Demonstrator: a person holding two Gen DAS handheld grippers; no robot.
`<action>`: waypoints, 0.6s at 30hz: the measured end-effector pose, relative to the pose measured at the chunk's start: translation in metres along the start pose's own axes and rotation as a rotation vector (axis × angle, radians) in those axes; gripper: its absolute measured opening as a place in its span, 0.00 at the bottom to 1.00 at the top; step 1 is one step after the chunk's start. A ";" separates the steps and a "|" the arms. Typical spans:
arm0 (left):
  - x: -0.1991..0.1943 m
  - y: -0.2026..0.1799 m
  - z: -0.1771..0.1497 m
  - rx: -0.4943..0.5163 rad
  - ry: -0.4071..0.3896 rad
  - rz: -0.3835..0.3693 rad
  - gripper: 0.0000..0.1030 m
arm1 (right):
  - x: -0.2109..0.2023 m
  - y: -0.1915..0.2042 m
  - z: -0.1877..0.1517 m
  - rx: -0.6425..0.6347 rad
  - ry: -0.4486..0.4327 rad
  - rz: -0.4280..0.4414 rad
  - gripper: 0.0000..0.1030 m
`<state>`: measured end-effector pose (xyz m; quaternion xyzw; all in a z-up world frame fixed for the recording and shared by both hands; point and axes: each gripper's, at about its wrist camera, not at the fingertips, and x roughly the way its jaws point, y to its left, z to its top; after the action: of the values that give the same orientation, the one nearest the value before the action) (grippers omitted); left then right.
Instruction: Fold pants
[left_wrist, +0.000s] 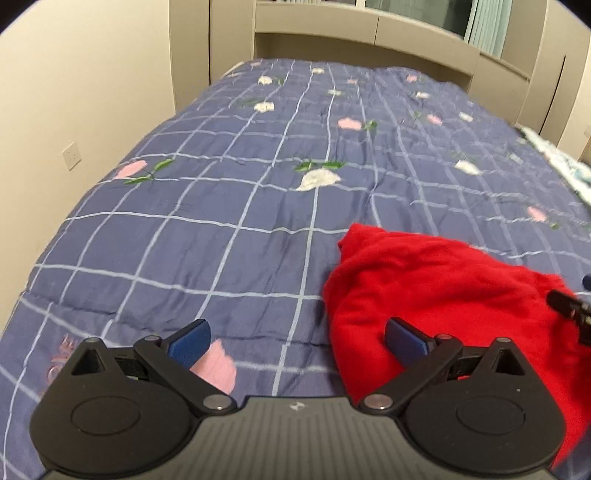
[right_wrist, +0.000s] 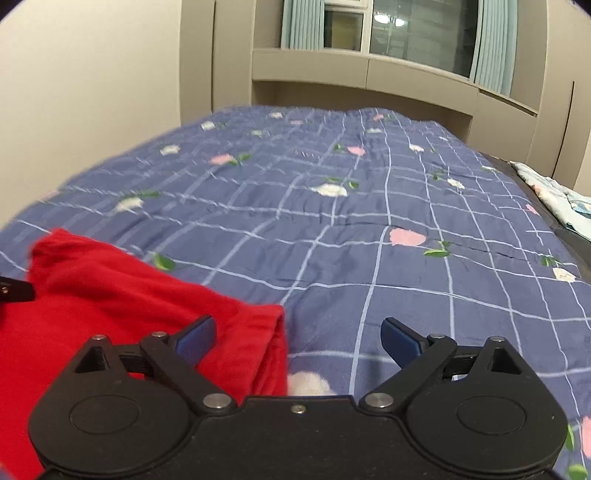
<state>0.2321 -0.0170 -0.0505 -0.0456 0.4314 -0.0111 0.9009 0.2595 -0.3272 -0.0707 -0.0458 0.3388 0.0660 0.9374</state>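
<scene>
Red pants (left_wrist: 436, 295) lie bunched on a blue checked quilt (left_wrist: 229, 206). In the left wrist view they fill the lower right. My left gripper (left_wrist: 297, 339) is open and empty above the pants' left edge, its right finger over the red cloth. In the right wrist view the pants (right_wrist: 110, 302) fill the lower left. My right gripper (right_wrist: 299, 338) is open and empty over the pants' right edge, its left finger over the cloth. The other gripper's black tip shows at each view's side edge (left_wrist: 569, 306).
The quilt (right_wrist: 369, 221) has pink and white flowers and covers the whole bed. A beige wall (left_wrist: 74, 110) runs along the left side. Beige cabinets (right_wrist: 362, 74) and a window stand behind the headboard. A pale folded cloth (right_wrist: 550, 192) lies at the bed's right edge.
</scene>
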 end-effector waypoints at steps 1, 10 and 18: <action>-0.007 0.002 -0.003 -0.009 -0.012 -0.010 0.99 | -0.009 0.000 -0.003 0.004 -0.007 0.003 0.94; -0.024 0.000 -0.031 0.013 -0.003 -0.010 1.00 | -0.038 -0.003 -0.044 0.089 0.047 0.012 0.97; -0.019 -0.001 -0.041 0.019 -0.014 -0.012 1.00 | -0.035 0.004 -0.051 0.070 0.040 -0.023 0.99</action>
<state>0.1887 -0.0195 -0.0611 -0.0398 0.4249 -0.0201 0.9041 0.2002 -0.3328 -0.0880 -0.0180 0.3589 0.0425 0.9322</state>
